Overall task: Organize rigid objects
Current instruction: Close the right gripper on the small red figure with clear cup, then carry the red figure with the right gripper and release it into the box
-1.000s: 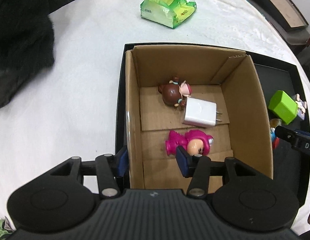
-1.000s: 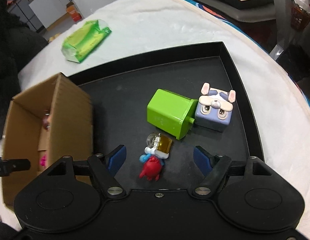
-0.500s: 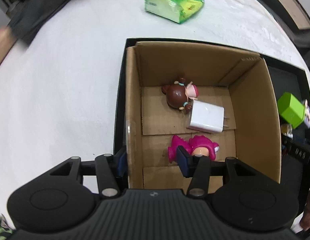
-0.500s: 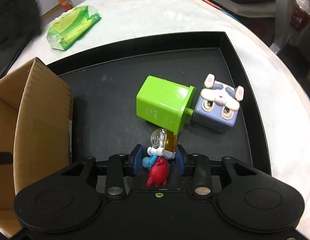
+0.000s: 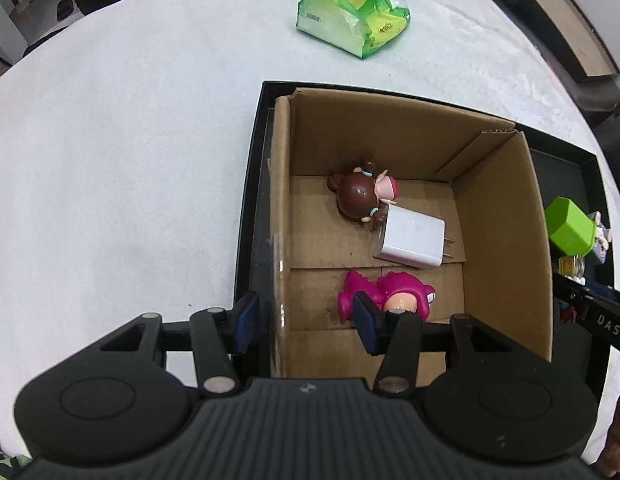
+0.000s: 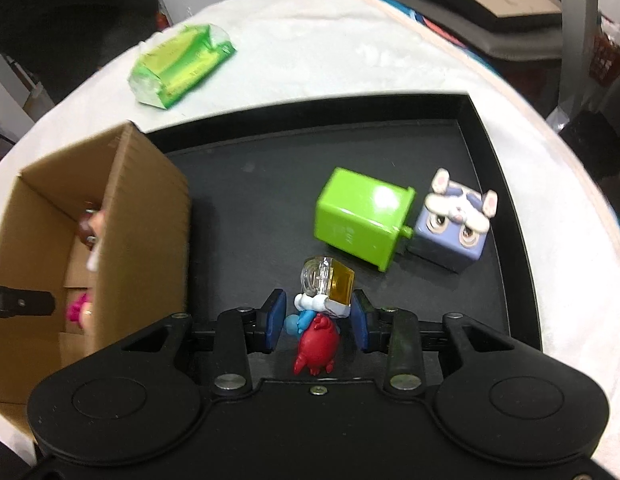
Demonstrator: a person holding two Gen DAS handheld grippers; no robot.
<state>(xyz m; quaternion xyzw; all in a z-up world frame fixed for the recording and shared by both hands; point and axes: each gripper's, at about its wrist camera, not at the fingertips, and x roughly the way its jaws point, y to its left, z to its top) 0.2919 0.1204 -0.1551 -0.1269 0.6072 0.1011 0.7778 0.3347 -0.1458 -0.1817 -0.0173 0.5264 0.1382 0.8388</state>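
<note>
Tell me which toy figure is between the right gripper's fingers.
The red and blue figure with the clear-and-amber block on top. The brown-haired doll and pink figure lie in the cardboard box.

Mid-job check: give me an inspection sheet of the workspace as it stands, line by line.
Surface: white cloth, black tray on it.
Job's things: cardboard box in tray holds brown-haired doll, white charger, pink figure; green block touches rabbit cube on tray floor.
Clutter: green packet on cloth.
Grippers: left hand-held gripper straddles box's wall; right hand-held gripper shut on red-and-blue figurine.
Cables: nothing seen.
Surroundings: person in dark clothing, furniture beyond table.
</note>
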